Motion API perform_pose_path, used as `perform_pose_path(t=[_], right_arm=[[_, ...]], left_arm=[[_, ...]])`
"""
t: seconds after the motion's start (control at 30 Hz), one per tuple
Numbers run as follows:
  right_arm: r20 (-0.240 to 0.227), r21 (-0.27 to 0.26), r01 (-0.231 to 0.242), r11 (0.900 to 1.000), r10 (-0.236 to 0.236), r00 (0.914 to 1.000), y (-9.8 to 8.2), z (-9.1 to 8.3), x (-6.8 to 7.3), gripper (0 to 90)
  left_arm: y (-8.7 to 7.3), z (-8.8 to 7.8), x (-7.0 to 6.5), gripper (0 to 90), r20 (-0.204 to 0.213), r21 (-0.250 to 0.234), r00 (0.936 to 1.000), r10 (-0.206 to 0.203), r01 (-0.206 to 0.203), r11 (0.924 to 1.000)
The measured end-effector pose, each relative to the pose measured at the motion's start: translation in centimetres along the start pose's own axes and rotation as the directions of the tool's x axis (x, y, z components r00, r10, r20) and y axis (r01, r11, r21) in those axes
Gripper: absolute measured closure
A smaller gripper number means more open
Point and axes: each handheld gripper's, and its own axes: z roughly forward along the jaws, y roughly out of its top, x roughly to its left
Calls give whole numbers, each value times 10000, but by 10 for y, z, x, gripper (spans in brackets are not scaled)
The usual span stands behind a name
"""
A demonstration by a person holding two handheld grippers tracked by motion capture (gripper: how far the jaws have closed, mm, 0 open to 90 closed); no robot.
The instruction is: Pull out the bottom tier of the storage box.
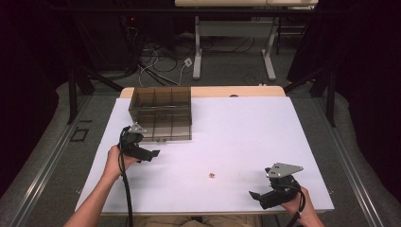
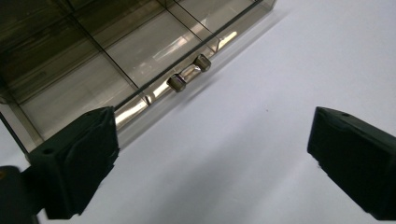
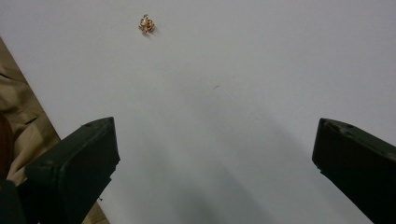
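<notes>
Far left on the white worktop [image 1: 246, 123]: a smoky clear compartment box [image 1: 161, 113], lid down, its two small latch knobs [image 2: 189, 72] seen at the near edge in the left gripper view. Box judged closed. Just near and left of the box, the left claw [image 1: 153, 153] is held low over the sheet, jaws spread wide, nothing between them; it is apart from the box front, not touching. Centre, near side: one tiny orange-brown piece [image 1: 212, 175] lies loose on bare worktop, well apart from the box and from both claws; what it is cannot be told. Near right: the right claw [image 1: 253, 195] is aimed leftward toward that piece, jaws wide and empty, the piece [image 3: 147, 24] well ahead of them in the right gripper view. Judgement: the small piece is not yet picked up; if it belongs in the box, pickup, lid opening and placing are all left to be done.
</notes>
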Motion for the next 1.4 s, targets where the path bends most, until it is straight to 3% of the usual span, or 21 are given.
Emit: perform_pose_path(t=[0.3,0.7,1.4], right_arm=[[12,10,1,10000,-1,10000,0,0,0,0],[-2,71,21,10000,-21,10000,0,0,1,0],[-14,82,23,10000,-23,10000,0,0,0,0]], left_arm=[[-3,-7,-11,1,162,52,9997,163,-164,9999],[-6,-10,-26,1,243,-226,9993,286,-281,9994],[4,-8,-52,0,756,-429,9940,795,-764,9962]])
